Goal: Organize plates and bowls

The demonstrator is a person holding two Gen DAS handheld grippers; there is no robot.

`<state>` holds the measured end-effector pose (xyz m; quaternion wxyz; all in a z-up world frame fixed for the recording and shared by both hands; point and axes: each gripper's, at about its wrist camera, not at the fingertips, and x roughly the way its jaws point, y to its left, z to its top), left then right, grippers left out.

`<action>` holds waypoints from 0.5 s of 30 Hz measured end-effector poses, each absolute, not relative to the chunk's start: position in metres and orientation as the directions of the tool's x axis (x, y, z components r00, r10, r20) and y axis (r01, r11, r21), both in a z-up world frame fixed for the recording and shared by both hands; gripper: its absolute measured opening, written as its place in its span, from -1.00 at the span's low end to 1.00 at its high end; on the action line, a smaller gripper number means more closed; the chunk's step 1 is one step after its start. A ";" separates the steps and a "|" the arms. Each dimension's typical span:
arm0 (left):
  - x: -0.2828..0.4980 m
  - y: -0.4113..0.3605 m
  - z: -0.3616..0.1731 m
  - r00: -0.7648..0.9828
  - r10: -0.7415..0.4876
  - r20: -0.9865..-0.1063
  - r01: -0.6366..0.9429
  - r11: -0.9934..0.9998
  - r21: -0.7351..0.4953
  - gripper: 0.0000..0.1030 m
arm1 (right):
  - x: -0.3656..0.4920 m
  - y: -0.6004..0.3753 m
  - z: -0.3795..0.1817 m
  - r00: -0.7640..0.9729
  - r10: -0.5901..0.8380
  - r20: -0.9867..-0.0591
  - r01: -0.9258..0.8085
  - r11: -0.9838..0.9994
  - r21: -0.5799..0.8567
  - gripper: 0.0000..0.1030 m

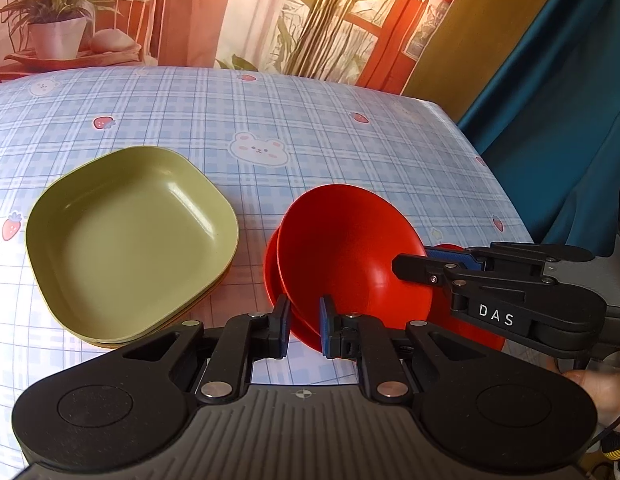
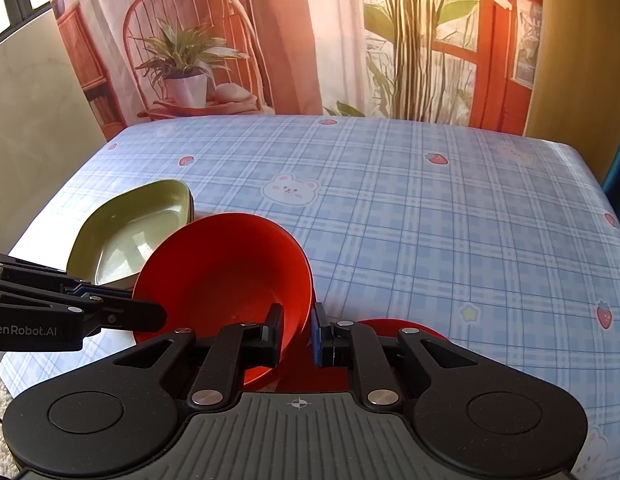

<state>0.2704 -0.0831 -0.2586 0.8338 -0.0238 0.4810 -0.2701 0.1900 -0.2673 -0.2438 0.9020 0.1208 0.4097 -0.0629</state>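
Observation:
Two nested red bowls (image 1: 341,256) are tilted and held off the checked tablecloth. My left gripper (image 1: 304,330) is shut on their near rim. My right gripper (image 2: 296,330) is shut on the opposite rim of the red bowls (image 2: 230,264); it reaches in from the right in the left wrist view (image 1: 425,266). Another red bowl (image 2: 405,328) sits on the table under the right gripper, mostly hidden. A green square plate (image 1: 130,236) tops a stack of plates to the left, with a yellow edge showing beneath; it also shows in the right wrist view (image 2: 138,228).
The table with the blue checked cloth (image 2: 429,232) ends at the right edge by a teal curtain (image 1: 569,120). A printed backdrop with plants and a chair hangs behind the far edge. A pale wall panel (image 2: 30,140) stands to the left.

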 end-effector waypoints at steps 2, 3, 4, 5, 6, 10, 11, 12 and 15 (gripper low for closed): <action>0.270 -0.083 -0.259 0.394 -0.471 -0.789 0.427 0.854 -0.297 -0.71 | 0.189 -0.267 -0.244 0.657 -0.013 -0.753 0.213 0.962 0.169 -0.70; 0.270 -0.083 -0.259 0.397 -0.467 -0.791 0.427 0.856 -0.291 -0.68 | 0.189 -0.267 -0.244 0.657 -0.014 -0.754 0.213 0.962 0.169 -0.69; 0.270 -0.083 -0.259 0.400 -0.462 -0.791 0.426 0.858 -0.286 -0.67 | 0.189 -0.267 -0.244 0.658 -0.014 -0.753 0.213 0.962 0.168 -0.67; 0.269 -0.082 -0.258 0.405 -0.458 -0.791 0.424 0.861 -0.282 -0.66 | 0.189 -0.267 -0.244 0.659 -0.015 -0.752 0.214 0.962 0.168 -0.66; 0.269 -0.081 -0.257 0.409 -0.453 -0.792 0.421 0.864 -0.277 -0.65 | 0.188 -0.266 -0.244 0.660 -0.015 -0.751 0.214 0.962 0.169 -0.64; 0.268 -0.079 -0.251 0.434 -0.444 -0.784 0.415 0.871 -0.263 -0.64 | 0.185 -0.267 -0.243 0.665 -0.015 -0.747 0.216 0.961 0.173 -0.63; 0.267 -0.079 -0.249 0.441 -0.442 -0.781 0.413 0.873 -0.260 -0.64 | 0.184 -0.268 -0.243 0.666 -0.016 -0.746 0.217 0.961 0.173 -0.63; 0.266 -0.079 -0.247 0.449 -0.440 -0.778 0.412 0.875 -0.257 -0.64 | 0.183 -0.269 -0.243 0.667 -0.017 -0.745 0.218 0.960 0.174 -0.63; 0.263 -0.081 -0.241 0.465 -0.446 -0.765 0.414 0.873 -0.258 -0.64 | 0.179 -0.272 -0.240 0.671 -0.023 -0.741 0.225 0.959 0.174 -0.63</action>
